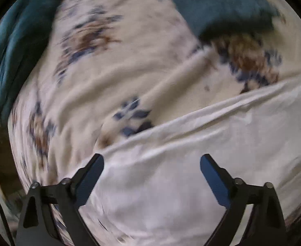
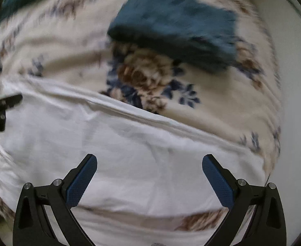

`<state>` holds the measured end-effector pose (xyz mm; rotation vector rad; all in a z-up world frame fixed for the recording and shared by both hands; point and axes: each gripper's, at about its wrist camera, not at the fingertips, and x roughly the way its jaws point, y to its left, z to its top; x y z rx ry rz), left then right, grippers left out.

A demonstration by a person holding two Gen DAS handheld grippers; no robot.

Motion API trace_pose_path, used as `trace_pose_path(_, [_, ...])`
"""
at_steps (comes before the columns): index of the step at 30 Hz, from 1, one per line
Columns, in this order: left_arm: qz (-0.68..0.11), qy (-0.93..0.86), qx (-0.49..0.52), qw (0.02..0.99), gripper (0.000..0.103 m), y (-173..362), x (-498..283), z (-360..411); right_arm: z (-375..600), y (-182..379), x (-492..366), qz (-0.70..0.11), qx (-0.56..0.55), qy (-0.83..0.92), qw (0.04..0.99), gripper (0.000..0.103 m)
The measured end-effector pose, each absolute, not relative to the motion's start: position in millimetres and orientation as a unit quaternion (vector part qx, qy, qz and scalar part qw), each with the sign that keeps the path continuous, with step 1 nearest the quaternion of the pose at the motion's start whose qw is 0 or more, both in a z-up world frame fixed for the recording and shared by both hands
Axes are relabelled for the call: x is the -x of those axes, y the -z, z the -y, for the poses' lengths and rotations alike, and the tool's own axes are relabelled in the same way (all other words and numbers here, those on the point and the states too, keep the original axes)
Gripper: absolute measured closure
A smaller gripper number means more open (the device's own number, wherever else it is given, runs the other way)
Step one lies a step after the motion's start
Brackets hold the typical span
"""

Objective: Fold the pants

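Observation:
White pants [image 1: 191, 143] lie spread flat on a floral bedspread [image 1: 130, 61], with a long crease along their far edge. My left gripper [image 1: 152, 160] hovers over the pants, pointing down, open with nothing between its blue pads. My right gripper [image 2: 149, 158] is also open and empty above the white pants [image 2: 109, 133]. In the right wrist view, a dark finger [image 2: 11, 99] of the left gripper shows at the left edge. Both views are motion-blurred.
A folded teal cloth [image 2: 175, 26] lies on the bedspread [image 2: 211, 110] beyond the pants, also visible in the left wrist view as the teal cloth [image 1: 222, 6]. More teal fabric [image 1: 17, 47] lies at the far left. Pale floor [image 2: 293, 102] borders the bed's right edge.

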<state>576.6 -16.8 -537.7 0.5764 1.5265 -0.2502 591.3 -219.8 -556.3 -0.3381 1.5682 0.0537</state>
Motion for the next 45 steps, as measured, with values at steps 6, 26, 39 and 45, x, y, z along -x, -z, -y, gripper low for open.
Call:
trace_pose_path(6, [-0.682,0.166,-0.363,0.613,0.013,595.5,-581.4,48.6,228.3,629.3,-624.6,-0.767,0.23,-0.064,0.595,0.0])
trace_pose_path(26, [-0.698,0.223,-0.341,0.589,0.091,601.5,-586.5,55.3,252.8,676.1,-641.1,-0.79,0.271,-0.179,0.519,0.095])
trace_pose_path(39, [-0.689,0.14,-0.272,0.658,0.095,500.1,-515.2,15.6,265.9,573.6,-572.1,-0.75,0.208,-0.057,0.625,0.097])
trace_pose_path(45, [-0.7,0.101,-0.2,0.678,0.095,475.9,-457.9,17.5,266.8,533.9,-522.5,-0.737,0.16,-0.026,0.656,0.097])
